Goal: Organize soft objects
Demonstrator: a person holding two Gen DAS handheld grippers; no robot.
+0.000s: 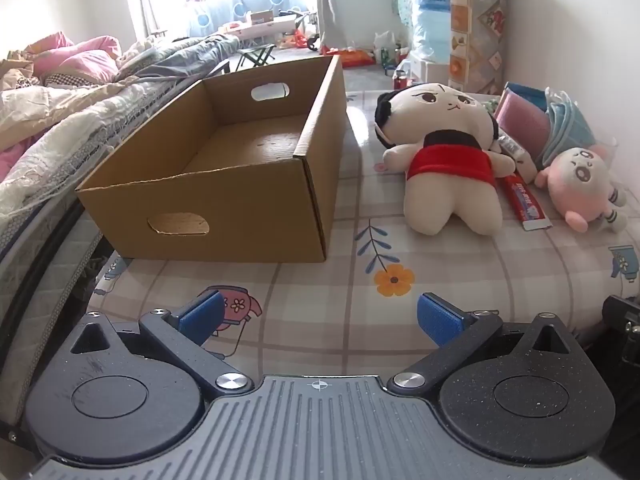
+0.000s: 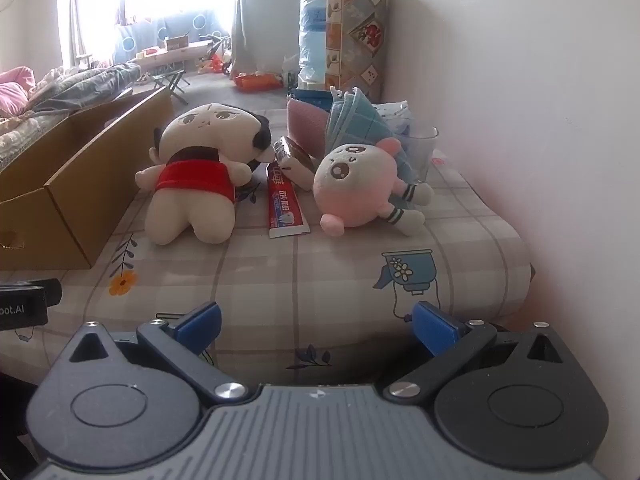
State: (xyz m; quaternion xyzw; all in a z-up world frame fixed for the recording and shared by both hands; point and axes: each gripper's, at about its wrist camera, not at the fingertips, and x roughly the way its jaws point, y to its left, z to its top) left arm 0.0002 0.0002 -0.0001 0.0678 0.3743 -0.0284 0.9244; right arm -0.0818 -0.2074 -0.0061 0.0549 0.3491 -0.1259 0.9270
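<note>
A checked, flower-printed bedsheet (image 2: 360, 264) covers the surface in front of me, with an empty cardboard box (image 1: 224, 184) on the left and the soft things on the right: a doll in a red dress (image 2: 196, 184), a pink plush (image 2: 356, 188) and folded cloths (image 2: 352, 120) behind, with a toothpaste tube (image 2: 284, 204) lying between the two toys. I judge nothing is packed yet — my left gripper (image 1: 320, 318) and right gripper (image 2: 316, 326) both hover low over the sheet, fingers spread and holding nothing. Next I would reach the right gripper forward to the pink plush, pinch its body and carry it to the box — leaving the tube where it is.

Brown cardboard box (image 1: 224, 184), red-shirted cream doll (image 1: 444, 152), pink plush (image 2: 360, 184), red toothpaste tube (image 2: 285, 204), checked floral sheet (image 2: 320, 272).
</note>
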